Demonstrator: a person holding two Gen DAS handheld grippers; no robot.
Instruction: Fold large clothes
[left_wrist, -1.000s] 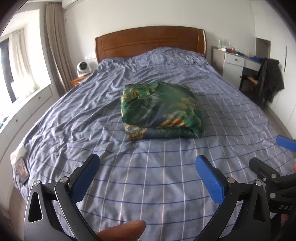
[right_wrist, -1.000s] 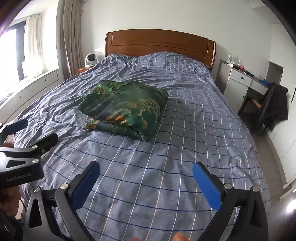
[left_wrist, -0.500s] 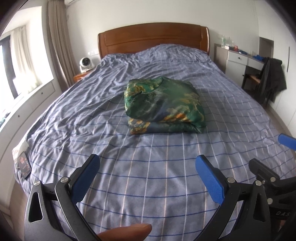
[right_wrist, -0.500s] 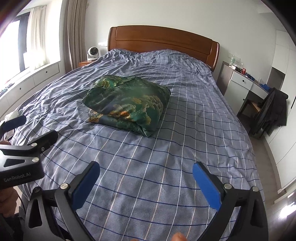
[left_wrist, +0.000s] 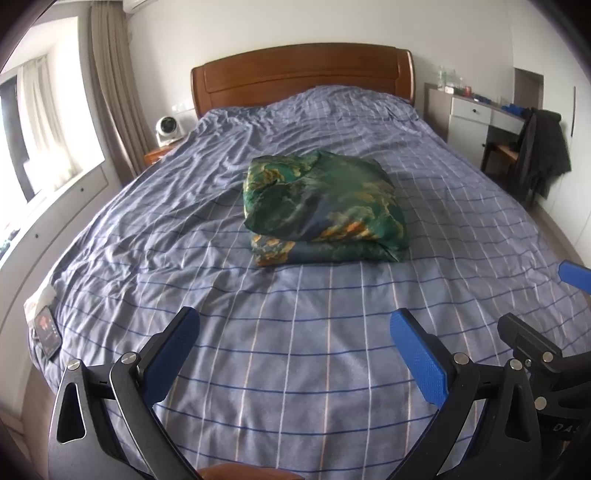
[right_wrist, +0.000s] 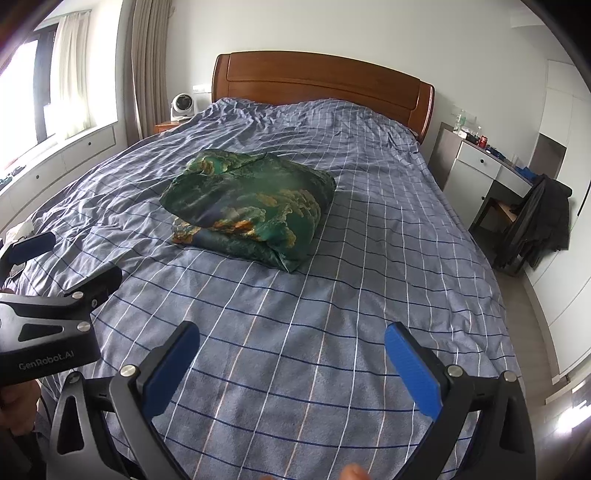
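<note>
A folded green garment with gold and orange print (left_wrist: 325, 210) lies in a thick bundle in the middle of the bed; it also shows in the right wrist view (right_wrist: 251, 206). My left gripper (left_wrist: 295, 354) is open and empty, held above the foot of the bed, well short of the garment. My right gripper (right_wrist: 291, 365) is open and empty too, at the same distance. The right gripper's blue fingers (left_wrist: 576, 275) show at the left view's right edge. The left gripper's fingers (right_wrist: 31, 245) show at the right view's left edge.
The bed has a blue checked cover (left_wrist: 295, 332) and a wooden headboard (left_wrist: 303, 74). A small fan (left_wrist: 166, 129) stands on a bedside table at left. A white desk (right_wrist: 487, 166) and a chair with a dark jacket (right_wrist: 535, 221) stand at right. A phone (left_wrist: 46, 332) lies at the bed's left corner.
Both grippers have drawn back and risen a little from the bed, so the garment looks smaller and farther. Both stay open. The garment has not moved.
</note>
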